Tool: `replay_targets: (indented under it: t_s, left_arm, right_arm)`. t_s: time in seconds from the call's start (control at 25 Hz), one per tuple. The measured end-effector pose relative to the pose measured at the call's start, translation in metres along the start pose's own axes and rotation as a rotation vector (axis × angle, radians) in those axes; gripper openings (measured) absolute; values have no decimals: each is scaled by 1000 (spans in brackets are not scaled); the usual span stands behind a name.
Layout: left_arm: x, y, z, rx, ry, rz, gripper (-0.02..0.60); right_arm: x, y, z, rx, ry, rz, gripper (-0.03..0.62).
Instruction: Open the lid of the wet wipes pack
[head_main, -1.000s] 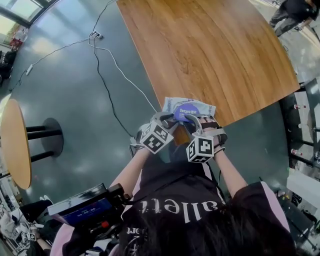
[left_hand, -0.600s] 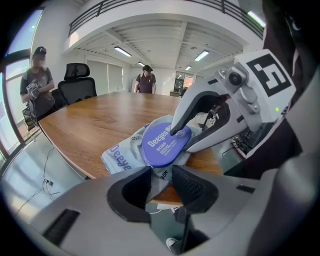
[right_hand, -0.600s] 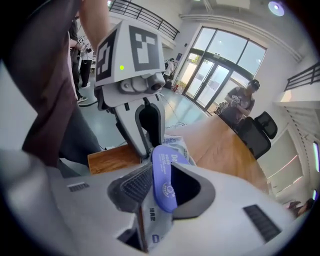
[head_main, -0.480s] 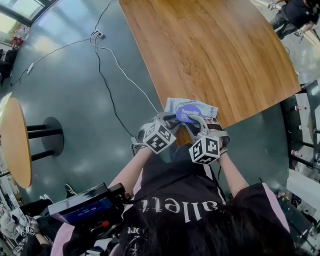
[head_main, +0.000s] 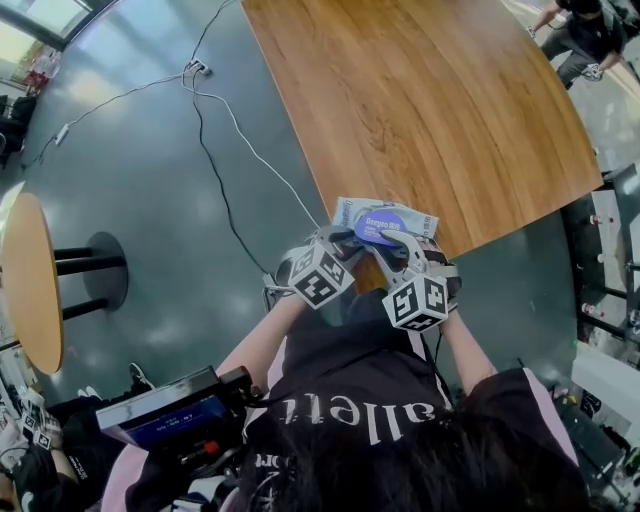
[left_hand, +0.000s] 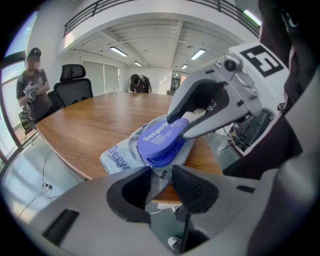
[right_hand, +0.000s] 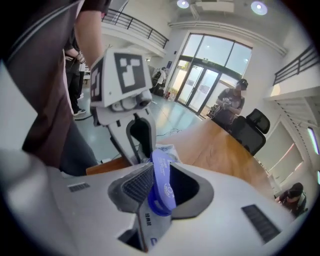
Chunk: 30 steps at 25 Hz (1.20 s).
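Far left in the head view, a small round table (head_main: 30, 285) stands on the grey floor, and thin cables (head_main: 240, 140) trail across that floor toward the big wooden table (head_main: 420, 100). The left hand-held gripper (left_hand: 161, 181) is closed narrow on the near edge of the wet wipes pack (left_hand: 117, 152), with a fold of the grey wrapper pinched between its two ribbed pads. The pack lies at the near edge of the table, close to the person, and the pinched end hangs out past the wood. On top of the pack sits the round purple lid (left_hand: 159, 136), tipped up a little from the purple ring beneath it. The right hand-held gripper (right_hand: 161, 186) comes in from the right and is clamped on this lid: in its own view the lid stands edge-on between the jaws, the left ribbed pad pressed against it, with the ring and grey wrapper just below. The two marker cubes sit side by side just in front of the person's chest, near each other but apart. In the background of the left gripper view a person (left_hand: 32, 85) stands beside a black office chair (left_hand: 75, 85) at the table's far left
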<state>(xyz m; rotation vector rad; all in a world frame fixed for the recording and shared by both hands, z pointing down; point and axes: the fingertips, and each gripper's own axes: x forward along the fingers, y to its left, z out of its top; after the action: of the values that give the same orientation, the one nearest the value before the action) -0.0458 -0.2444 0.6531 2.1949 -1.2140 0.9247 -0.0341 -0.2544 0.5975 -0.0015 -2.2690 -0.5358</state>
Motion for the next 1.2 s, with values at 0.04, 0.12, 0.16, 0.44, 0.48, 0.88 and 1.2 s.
replay_targets:
  t_s: [0.04, 0.12, 0.16, 0.44, 0.48, 0.88, 1.2]
  left_arm:
    - [0, 0, 0, 0, -2, 1, 132]
    - [-1, 1, -1, -5, -4, 3, 132]
    - [-1, 1, -1, -7, -4, 3, 132]
    - [0, 1, -2, -15, -14, 1, 132]
    - [0, 1, -2, -17, -16, 2, 132]
    - [-1, 5, -5, -42, -26, -5, 132]
    - [-7, 9, -3, -84, -50, -49, 130]
  right_arm:
    - [-4, -8, 6, 23, -23, -17, 107]
    - [-9, -26, 17, 56, -56, -47, 106]
    - [-10, -36, 20, 71, -68, -62, 106]
    - [10, -107, 22, 110, -42, -144, 106]
    - [17, -114, 18, 126, -31, -142, 106]
    - [67, -128, -24, 330, 89, -87, 106]
    - [6, -125, -1, 545, -41, -211, 106]
